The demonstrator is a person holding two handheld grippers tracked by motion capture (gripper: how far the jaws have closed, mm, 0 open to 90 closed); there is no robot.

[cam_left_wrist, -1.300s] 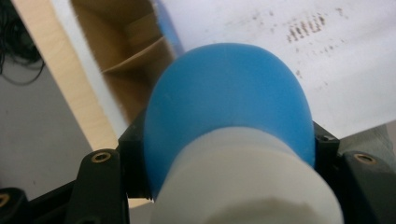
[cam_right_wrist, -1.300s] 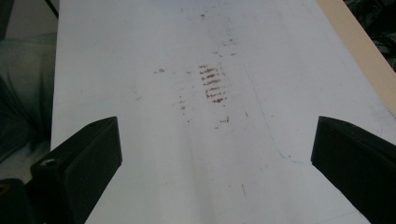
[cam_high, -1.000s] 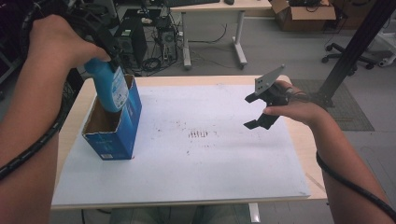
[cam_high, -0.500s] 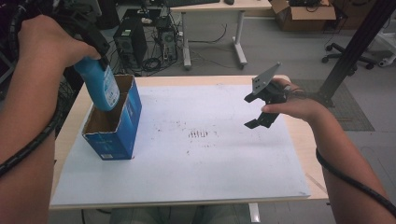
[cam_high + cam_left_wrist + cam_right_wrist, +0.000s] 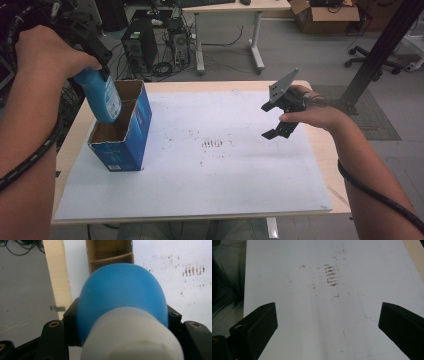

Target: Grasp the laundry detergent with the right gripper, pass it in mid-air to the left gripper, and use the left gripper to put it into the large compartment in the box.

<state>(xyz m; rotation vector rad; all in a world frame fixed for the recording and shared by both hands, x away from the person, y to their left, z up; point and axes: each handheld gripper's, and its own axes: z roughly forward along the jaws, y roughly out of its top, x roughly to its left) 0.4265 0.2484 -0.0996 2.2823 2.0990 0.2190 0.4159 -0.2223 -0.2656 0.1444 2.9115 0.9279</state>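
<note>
My left gripper clamped on a smooth rounded blue plastic bottle, tilted above the open blue cardboard box, right gripper empty, jaws wide over the stained white sheet.

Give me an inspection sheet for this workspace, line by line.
Surface: white sheet over a wooden table, brown smudges mid-sheet.
Job's things: blue bottle with white cap, held tilted above the open blue box; the box stands at the sheet's left edge.
Clutter: nothing seen.
Grippers: left gripper shut on the bottle; right gripper open, holding nothing, above the sheet's right side.
Cables: one black cable along each forearm.
Surroundings: computer tower, desk, cardboard box, office chair behind the table.
</note>
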